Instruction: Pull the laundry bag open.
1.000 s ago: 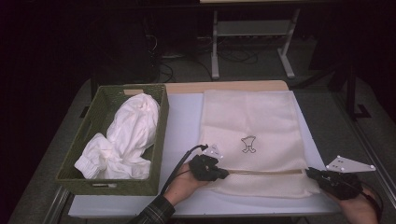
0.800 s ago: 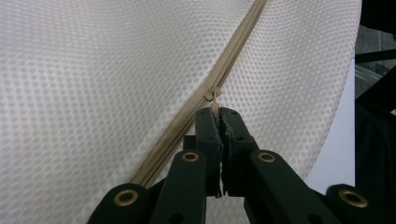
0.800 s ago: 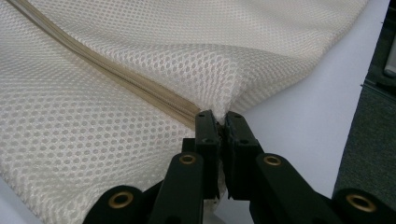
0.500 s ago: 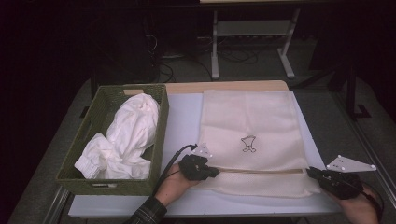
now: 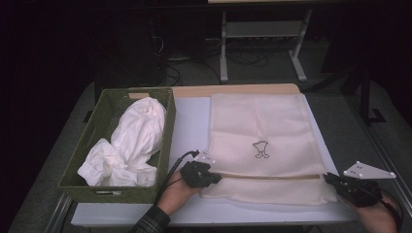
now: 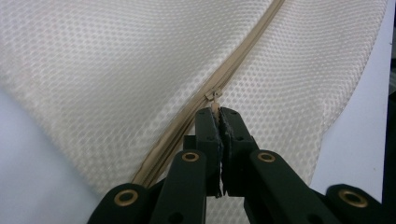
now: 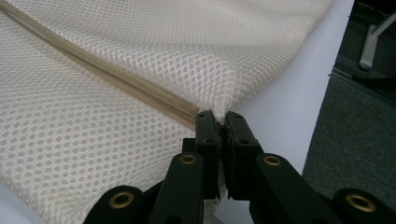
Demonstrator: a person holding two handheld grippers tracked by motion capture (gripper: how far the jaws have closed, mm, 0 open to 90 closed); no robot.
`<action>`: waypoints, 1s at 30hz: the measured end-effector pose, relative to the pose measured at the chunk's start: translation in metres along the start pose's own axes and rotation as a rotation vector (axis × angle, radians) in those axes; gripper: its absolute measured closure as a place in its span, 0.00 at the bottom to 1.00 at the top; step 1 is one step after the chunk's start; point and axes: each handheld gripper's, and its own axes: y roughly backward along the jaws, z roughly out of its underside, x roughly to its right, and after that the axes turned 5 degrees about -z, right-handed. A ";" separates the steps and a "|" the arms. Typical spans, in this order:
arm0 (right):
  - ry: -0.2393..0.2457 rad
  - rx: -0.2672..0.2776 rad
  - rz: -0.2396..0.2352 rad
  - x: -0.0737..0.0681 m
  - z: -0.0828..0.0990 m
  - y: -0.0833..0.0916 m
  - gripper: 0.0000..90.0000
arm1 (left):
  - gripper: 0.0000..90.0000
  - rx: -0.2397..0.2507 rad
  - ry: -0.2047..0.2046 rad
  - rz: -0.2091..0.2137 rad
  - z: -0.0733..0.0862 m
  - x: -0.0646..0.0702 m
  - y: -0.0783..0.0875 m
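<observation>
A cream mesh laundry bag (image 5: 262, 121) lies flat on the white table (image 5: 190, 121), with a small dark emblem (image 5: 261, 148) on it. Its tan zipper (image 5: 272, 176) runs across near the front edge. My left gripper (image 5: 217, 178) sits at the bag's left end. In the left gripper view it (image 6: 218, 114) is shut on the zipper pull (image 6: 215, 95). My right gripper (image 5: 329, 178) is at the bag's right front corner. In the right gripper view it (image 7: 218, 116) is shut on the mesh edge (image 7: 219, 100), where the zipper (image 7: 116, 77) ends.
A green woven basket (image 5: 116, 99) stands at the left of the table, with crumpled white cloth (image 5: 131, 141) in it. Bare table surface separates basket and bag. The table's front edge lies just below both hands. Dark floor and a metal stand (image 5: 262, 34) lie beyond.
My left gripper has slid left along the zipper line, toward the bag's left edge. The right gripper has stayed at the right corner.
</observation>
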 end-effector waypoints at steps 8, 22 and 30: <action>-0.039 0.002 0.030 0.008 0.005 0.004 0.95 | 0.97 -0.021 0.020 -0.101 0.002 -0.006 0.005; -0.029 0.004 0.026 0.011 -0.008 -0.011 0.94 | 0.97 0.034 0.111 -0.221 -0.015 -0.024 -0.003; -0.037 0.010 0.017 0.015 -0.016 -0.021 0.94 | 0.97 0.048 0.163 -0.261 -0.027 -0.042 -0.013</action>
